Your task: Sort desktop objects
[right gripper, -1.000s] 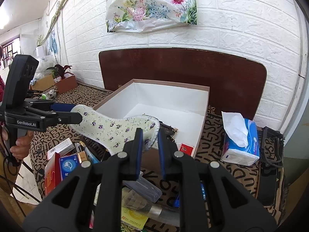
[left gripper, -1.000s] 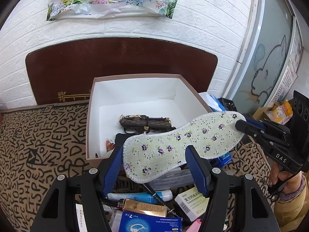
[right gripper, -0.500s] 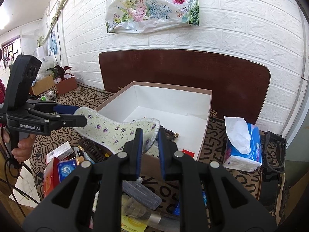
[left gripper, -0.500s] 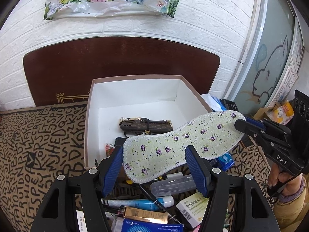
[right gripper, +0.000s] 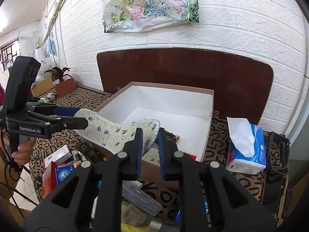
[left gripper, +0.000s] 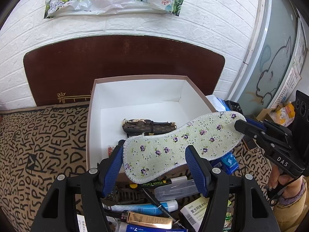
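Observation:
A floral insole (left gripper: 179, 143) hangs in the air over the front edge of a white-lined box (left gripper: 139, 96). Both grippers touch it. My left gripper (left gripper: 154, 160) has its blue fingers (left gripper: 114, 166) against the insole's two sides at the heel end. My right gripper (right gripper: 149, 143) is shut on the insole's other end (right gripper: 119, 133), which bends between its fingers (right gripper: 138, 145). It also shows in the left wrist view (left gripper: 249, 129). A brown patterned phone case (left gripper: 148, 126) lies inside the box (right gripper: 173, 108).
Below the insole lies a heap of small items: a marker (left gripper: 154, 183), a clear case (left gripper: 173, 189), a tube (left gripper: 143, 206), medicine boxes (left gripper: 200, 210). A tissue pack (right gripper: 247, 147) stands right of the box. A letter-patterned cloth (left gripper: 38, 145) covers the table.
Both grippers have carried the insole forward and a little higher, toward the box. The box looks nearer and the heap of items has slid down in view.

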